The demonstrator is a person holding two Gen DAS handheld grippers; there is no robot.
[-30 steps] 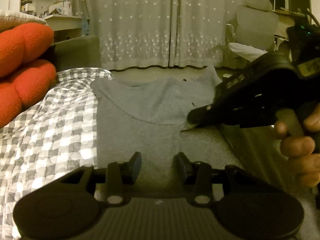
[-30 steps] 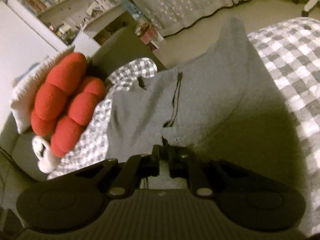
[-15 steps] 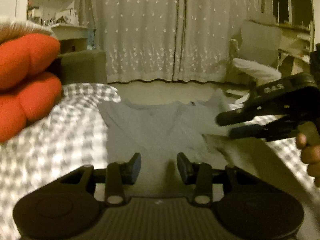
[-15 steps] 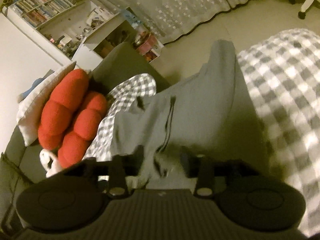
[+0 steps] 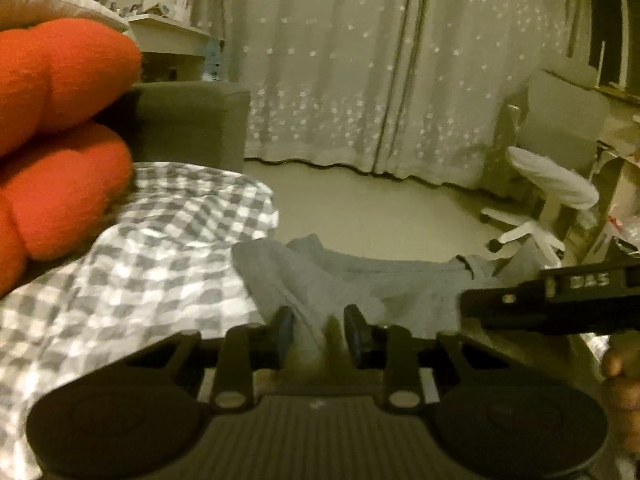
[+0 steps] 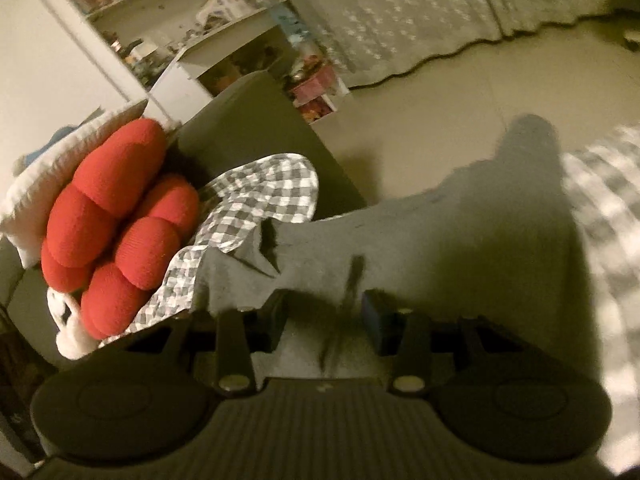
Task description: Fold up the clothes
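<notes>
Both grippers pulled back — sweatshirt (image 5: 360, 280) between jaws

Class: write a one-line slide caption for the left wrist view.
Left tongs straddle a grey fabric garment on a grey-and-white checked bedcover.

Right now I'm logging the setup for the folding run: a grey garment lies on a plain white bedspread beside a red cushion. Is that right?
Not quite. The bedspread is grey-and-white checked, not plain white, as the right wrist view shows. The rest holds: the grey garment lies on it, beside the red cushion.
</notes>
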